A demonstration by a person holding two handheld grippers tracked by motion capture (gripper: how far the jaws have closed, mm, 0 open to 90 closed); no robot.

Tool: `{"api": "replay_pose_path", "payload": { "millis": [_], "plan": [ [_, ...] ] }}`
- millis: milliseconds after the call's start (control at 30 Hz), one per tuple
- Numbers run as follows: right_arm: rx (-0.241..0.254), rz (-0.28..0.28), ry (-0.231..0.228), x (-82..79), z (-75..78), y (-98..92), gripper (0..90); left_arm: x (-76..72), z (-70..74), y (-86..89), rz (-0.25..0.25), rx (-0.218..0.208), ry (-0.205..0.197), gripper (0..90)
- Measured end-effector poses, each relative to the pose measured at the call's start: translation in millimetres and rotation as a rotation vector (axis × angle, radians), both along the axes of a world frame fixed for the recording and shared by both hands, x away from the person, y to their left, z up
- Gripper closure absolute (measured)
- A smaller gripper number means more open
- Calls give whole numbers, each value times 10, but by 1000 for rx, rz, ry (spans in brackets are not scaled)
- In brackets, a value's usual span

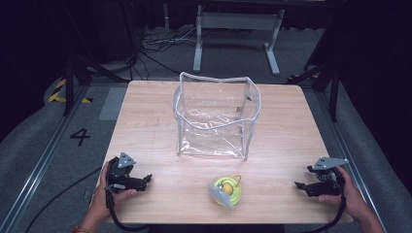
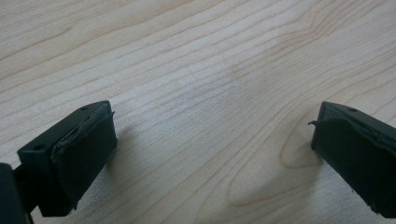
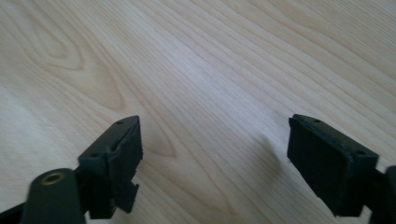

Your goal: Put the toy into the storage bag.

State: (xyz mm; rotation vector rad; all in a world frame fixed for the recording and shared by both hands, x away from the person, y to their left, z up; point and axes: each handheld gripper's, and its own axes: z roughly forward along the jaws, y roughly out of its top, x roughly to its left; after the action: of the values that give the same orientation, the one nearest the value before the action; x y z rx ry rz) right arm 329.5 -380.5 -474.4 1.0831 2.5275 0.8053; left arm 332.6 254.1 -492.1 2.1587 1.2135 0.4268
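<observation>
The small yellow-green toy (image 1: 226, 191) lay on the surface (image 1: 160, 111) between both grippers' parted, empty jaws; it looked light, slippery and soft; its wire loop (image 1: 235, 177) offered the surest hold

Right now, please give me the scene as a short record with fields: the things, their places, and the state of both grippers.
table: wooden table
bag: clear bag, standing open at the table's middle
toy: yellow-green toy, near edge, in front of the bag, apart from it
left gripper: open, nothing between the jaws, left of the toy
right gripper: open, nothing between the jaws, right of the toy
</observation>
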Motion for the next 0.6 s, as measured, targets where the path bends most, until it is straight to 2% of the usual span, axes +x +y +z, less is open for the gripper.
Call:
{"api": "replay_pose_path", "payload": {
  "millis": [33, 100, 167, 467, 600],
  "plan": [
    [0, 0, 0, 0, 0, 0, 198, 0, 0, 0, 0, 0, 0, 4],
    [-20, 35, 12, 0, 69, 63, 207, 0, 1, 4, -3, 4, -2, 5],
    [-15, 57, 17, -5, 130, 118, 234, -2, 1, 3, -3, 2, 1, 5],
    [-22, 155, 7, -46, 428, 485, 243, -2, 1, 2, -1, 1, 0, 5],
    [-25, 184, 11, -47, 505, 602, 245, 0, 0, 4, -3, 1, -2, 5]
  ]
}}
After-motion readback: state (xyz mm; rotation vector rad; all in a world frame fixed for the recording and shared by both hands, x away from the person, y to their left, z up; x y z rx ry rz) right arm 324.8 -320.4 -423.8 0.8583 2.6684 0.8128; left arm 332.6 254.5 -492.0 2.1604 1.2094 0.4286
